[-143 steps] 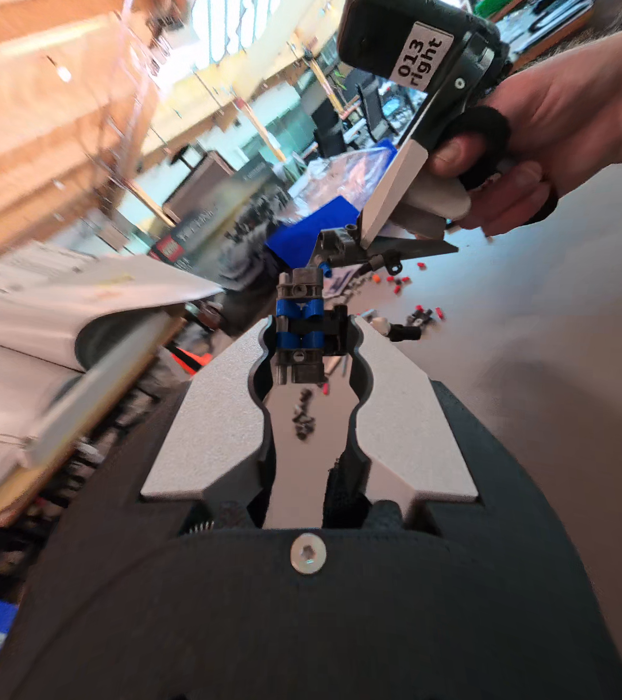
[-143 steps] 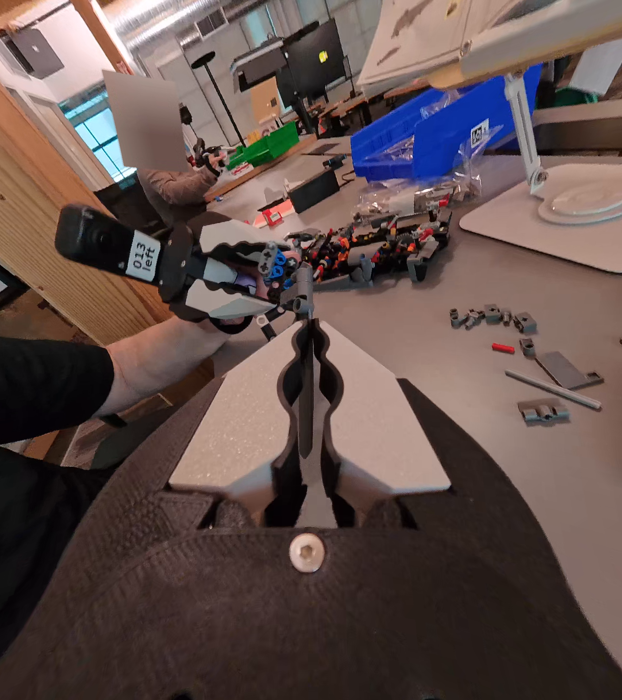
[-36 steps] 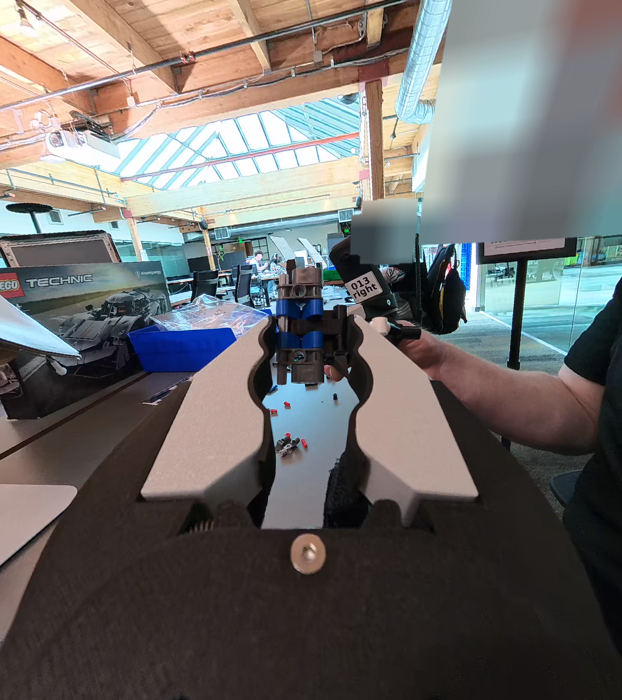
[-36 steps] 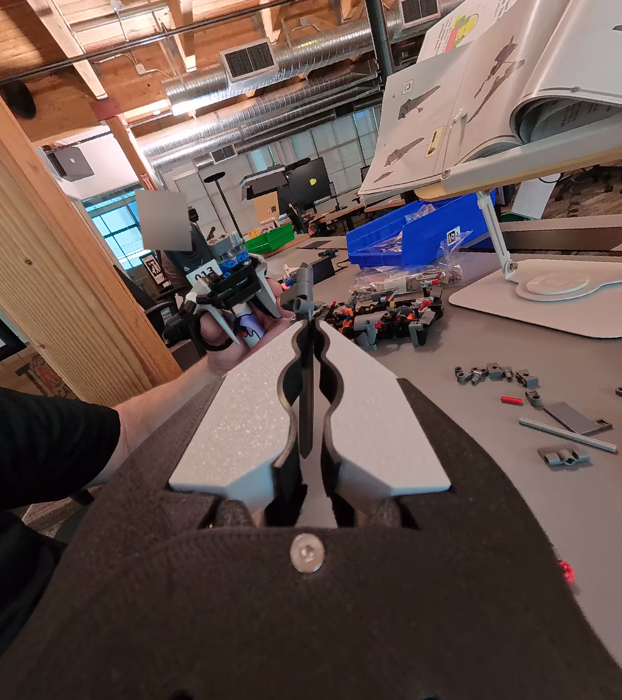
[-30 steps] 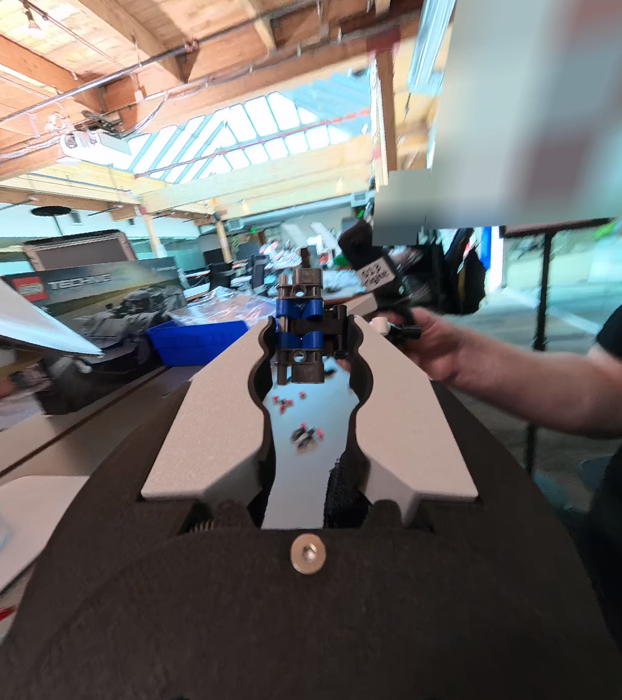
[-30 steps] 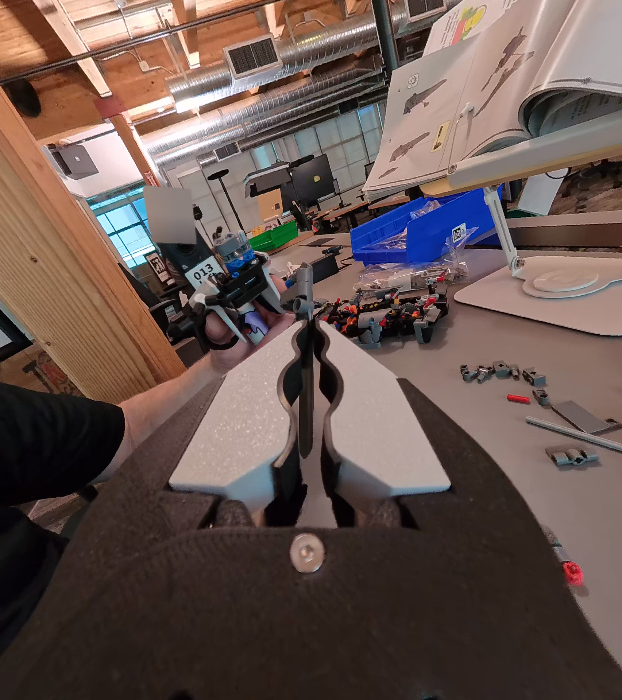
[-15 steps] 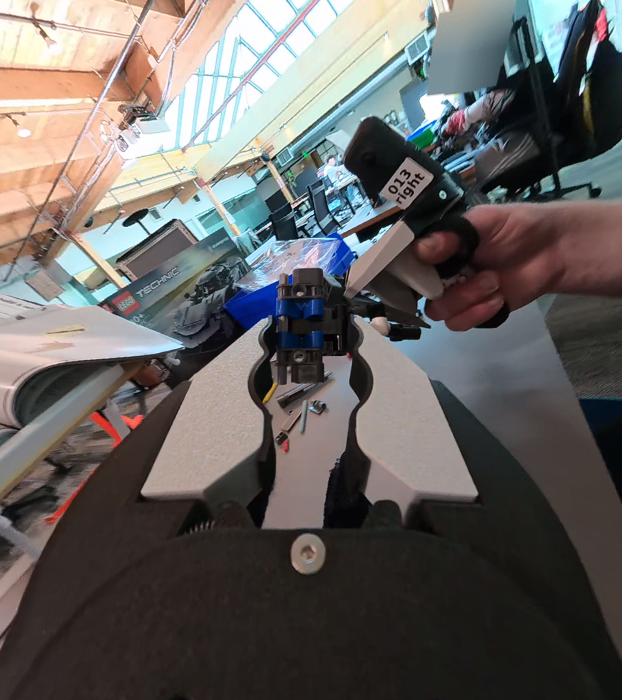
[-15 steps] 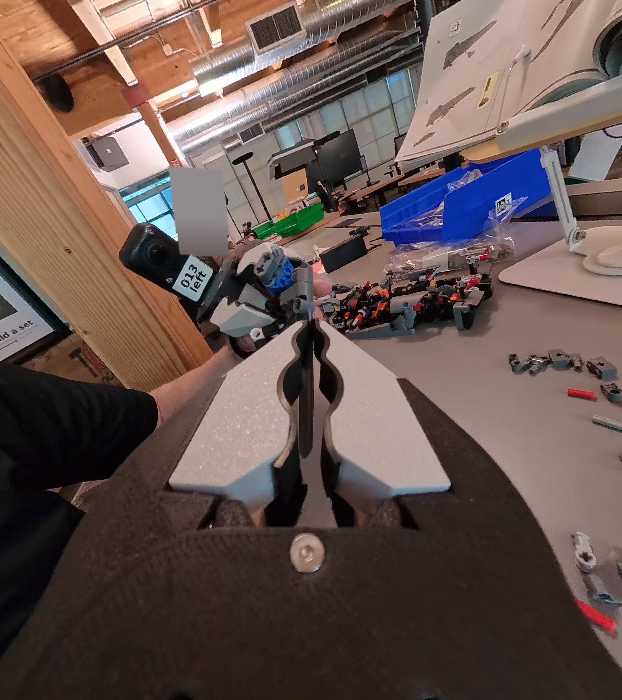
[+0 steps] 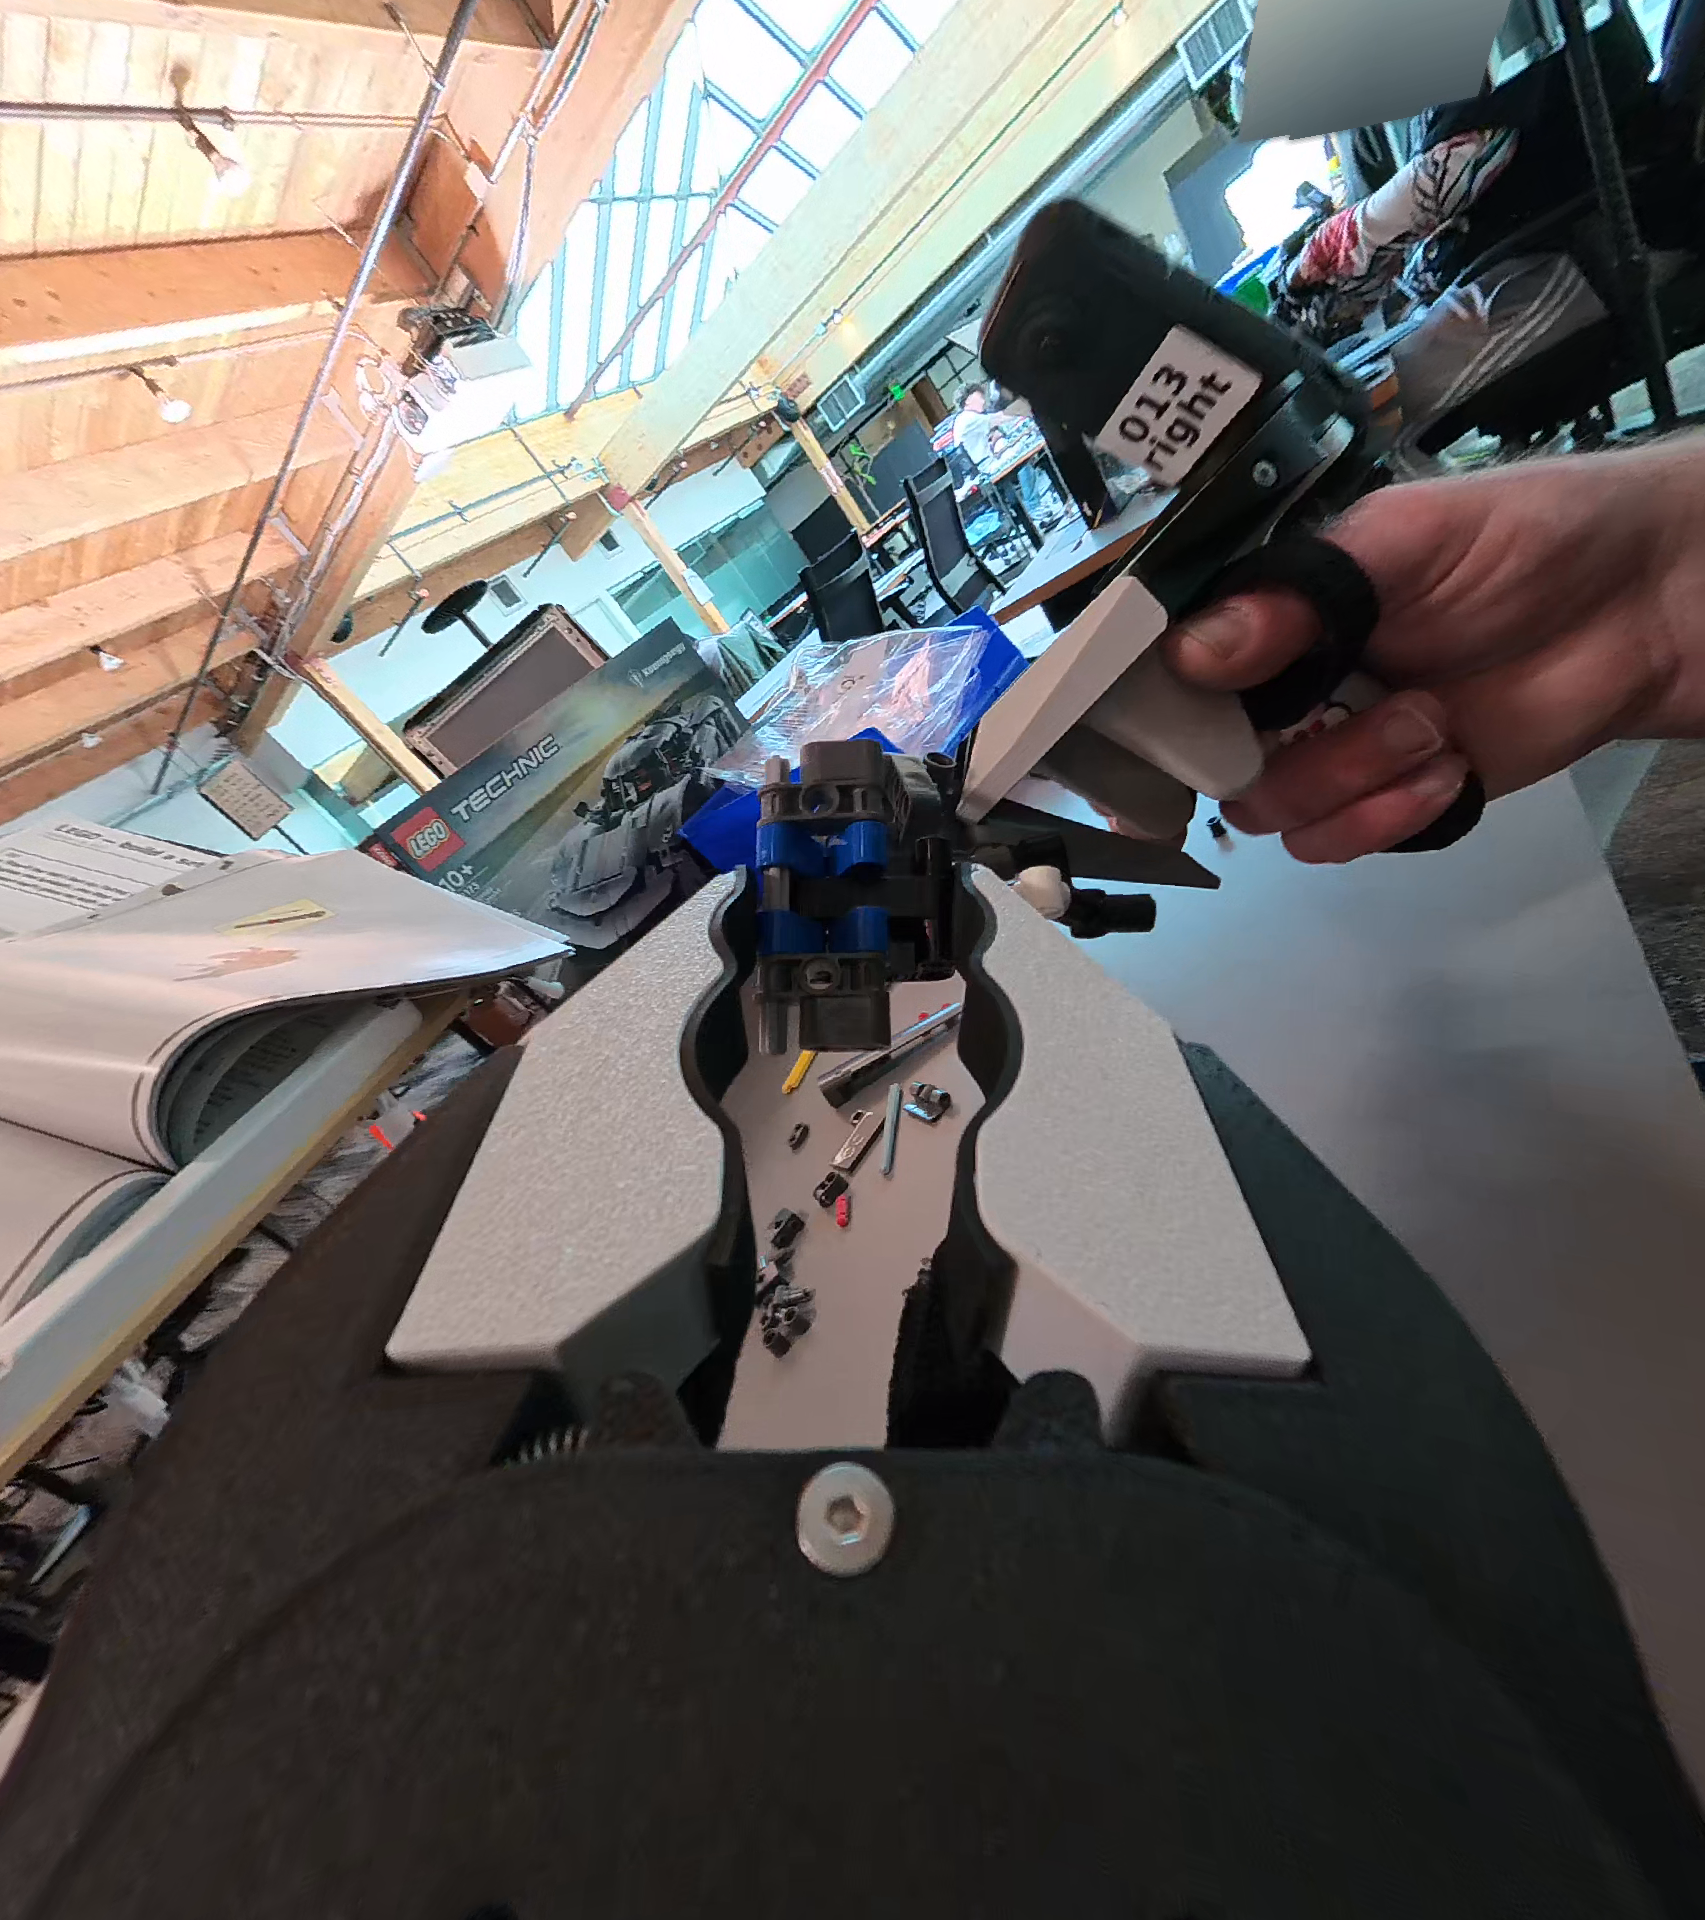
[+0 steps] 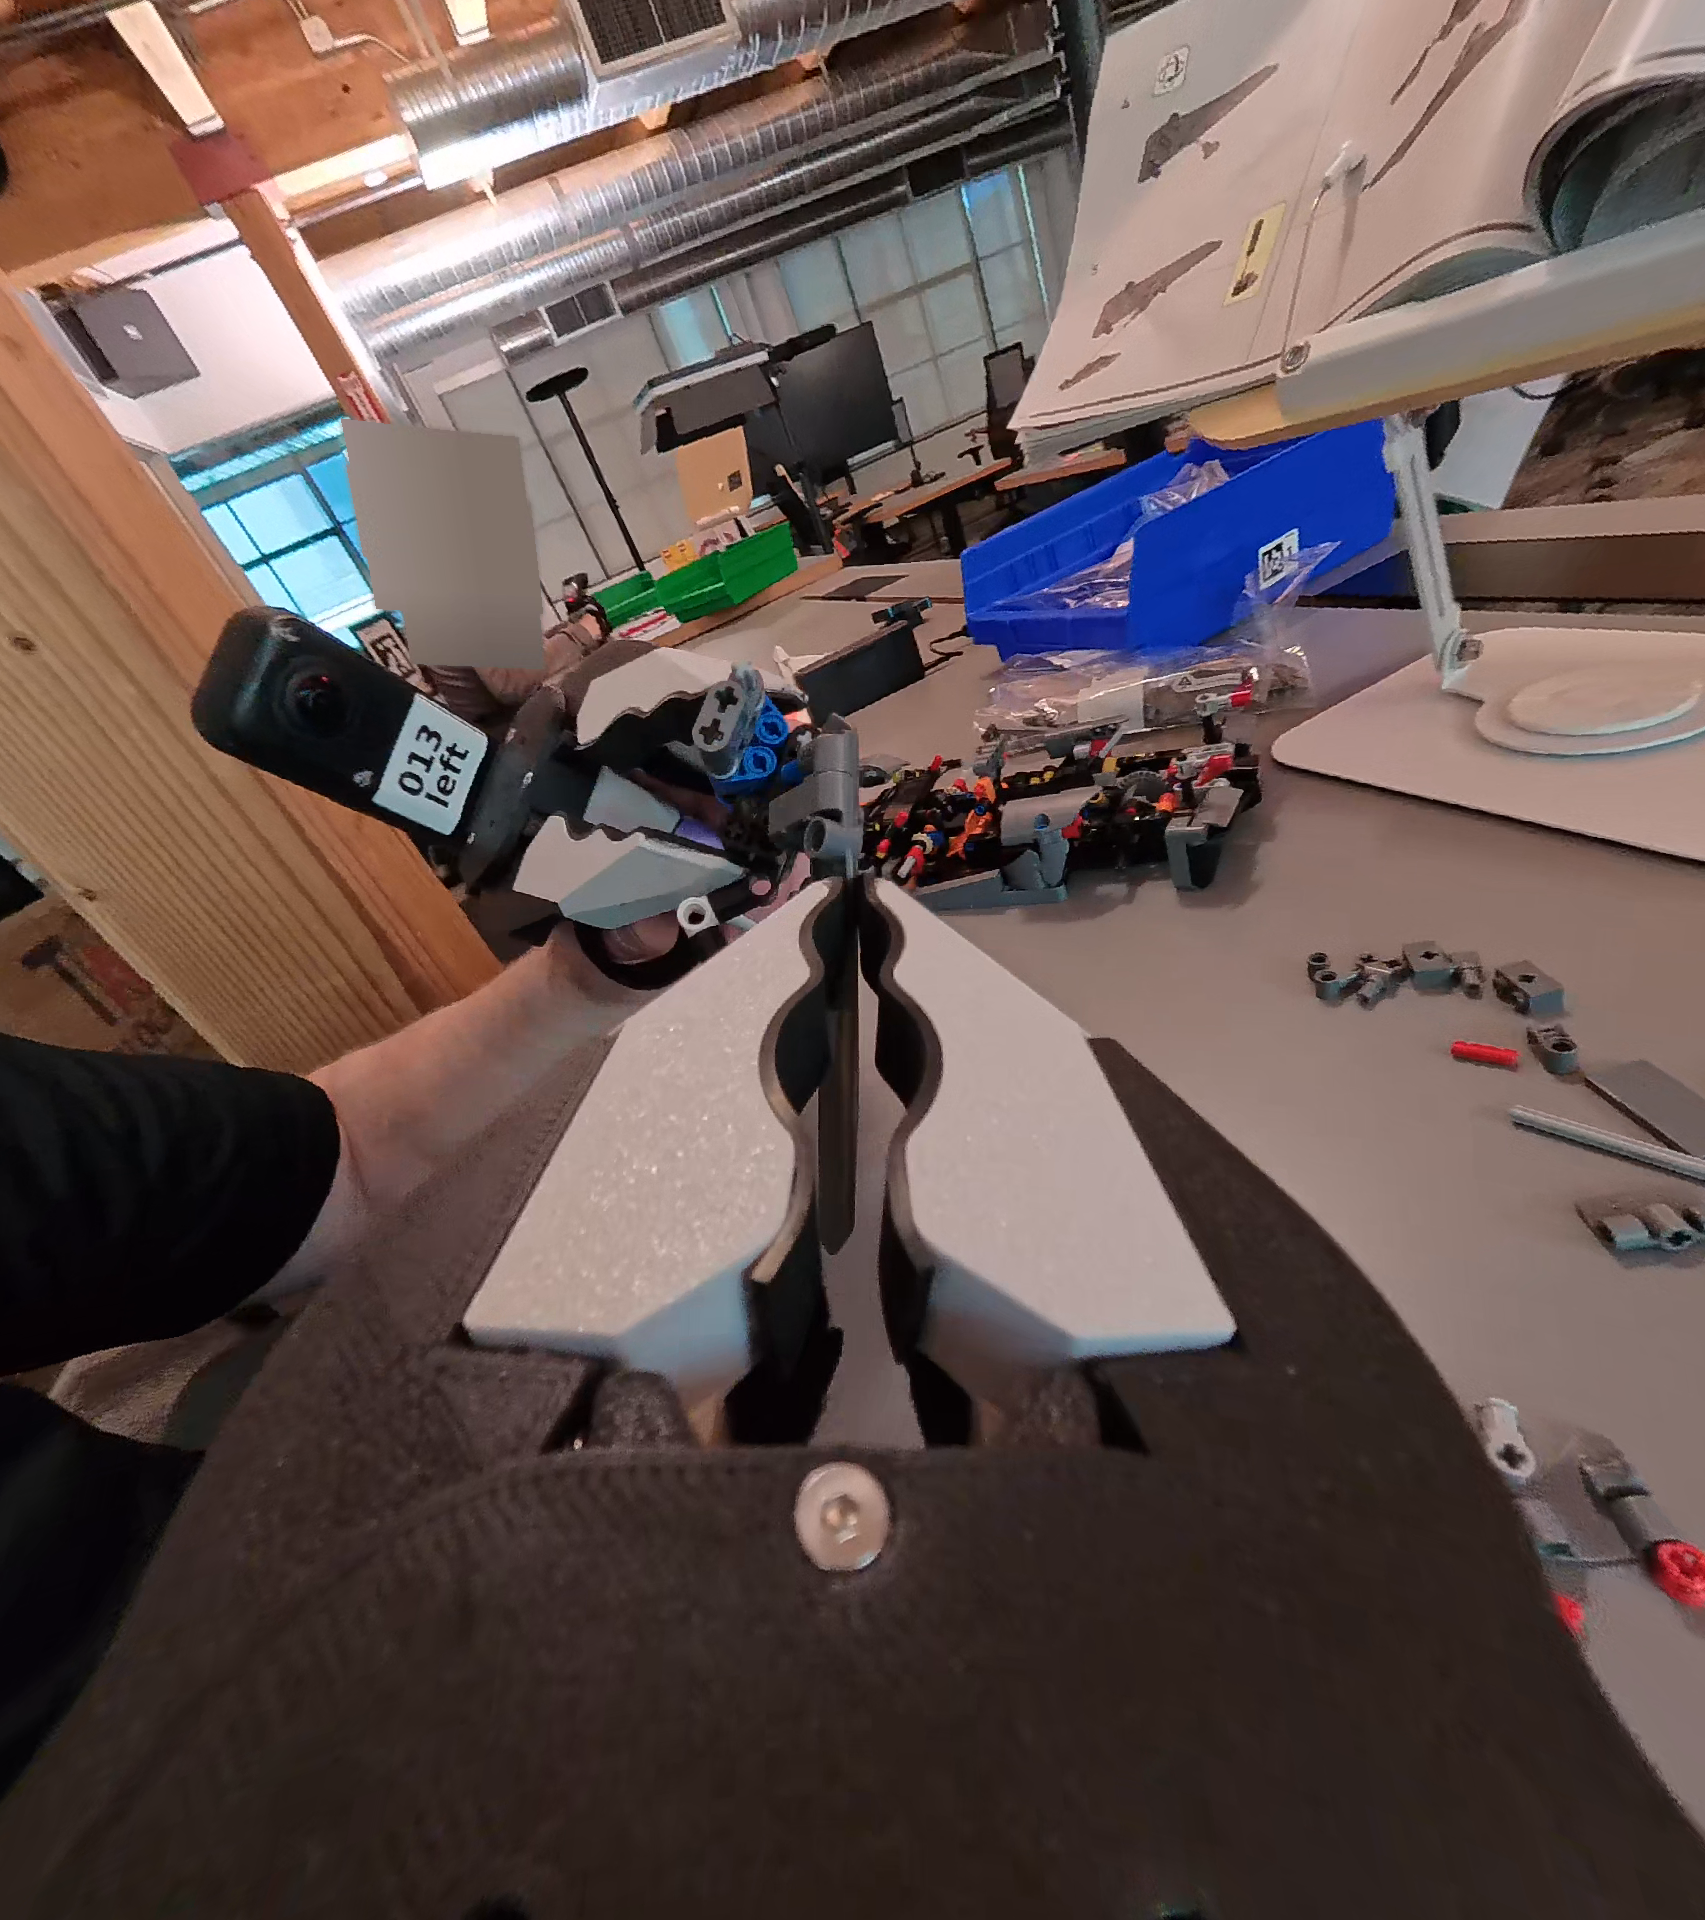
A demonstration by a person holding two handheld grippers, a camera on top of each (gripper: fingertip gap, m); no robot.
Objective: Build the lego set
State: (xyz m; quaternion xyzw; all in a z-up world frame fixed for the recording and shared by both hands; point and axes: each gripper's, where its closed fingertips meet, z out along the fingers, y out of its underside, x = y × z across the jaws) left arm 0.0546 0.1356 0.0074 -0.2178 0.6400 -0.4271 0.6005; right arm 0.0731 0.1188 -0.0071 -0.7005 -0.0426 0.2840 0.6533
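My left gripper is shut on a small sub-assembly of grey and black parts with blue connectors, held above the grey table. My right gripper is shut on a thin dark flat piece with a grey connector at its tip. In the left wrist view the right gripper comes in from the upper right, and its dark piece meets the sub-assembly's right side. In the right wrist view the left gripper holds the sub-assembly against that connector.
A large part-built model lies on the table behind the grippers. Loose grey and red parts lie to the right. Blue bins, a parts bag and an open instruction book on a stand are behind; a wooden post is left.
Both grippers swung down from pointing across the room and came together. The right gripper's piece now touches the sub-assembly in the left gripper. Both stay shut on their parts.
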